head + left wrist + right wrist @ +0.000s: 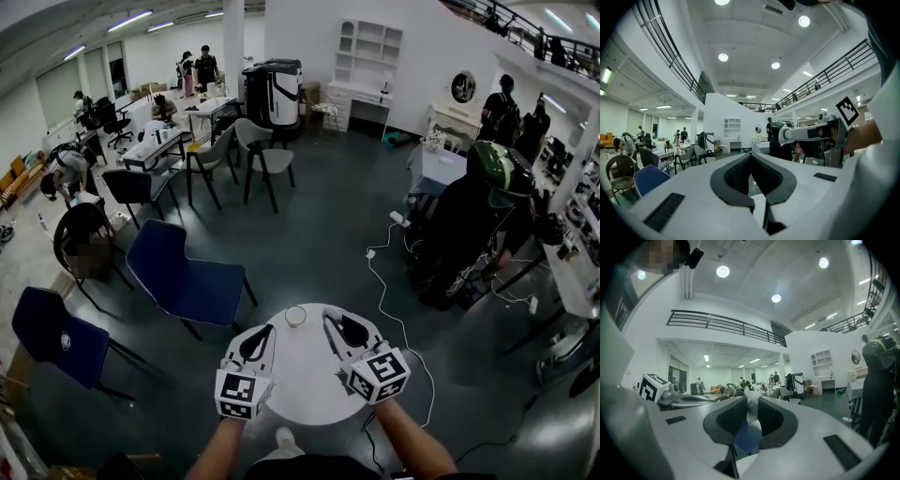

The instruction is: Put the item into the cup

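The right gripper (751,401) pinches a crumpled white item (753,414) between its jaws, held level near the small glass cup (295,316) on the round white table (309,389). The left gripper (751,157) is closed on nothing (only 1 hand is needed). The item should probably be centred above the rim and lowered inside before the jaws let go.

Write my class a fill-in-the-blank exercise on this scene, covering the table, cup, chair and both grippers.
The cup stands on a white table whose top is ___ in shape.
The right gripper has its jaws shut on a crumpled ___ item.
The left gripper has its jaws shut on ___.
The chair nearest the table is ___.
Missing words: round; white; nothing; blue.
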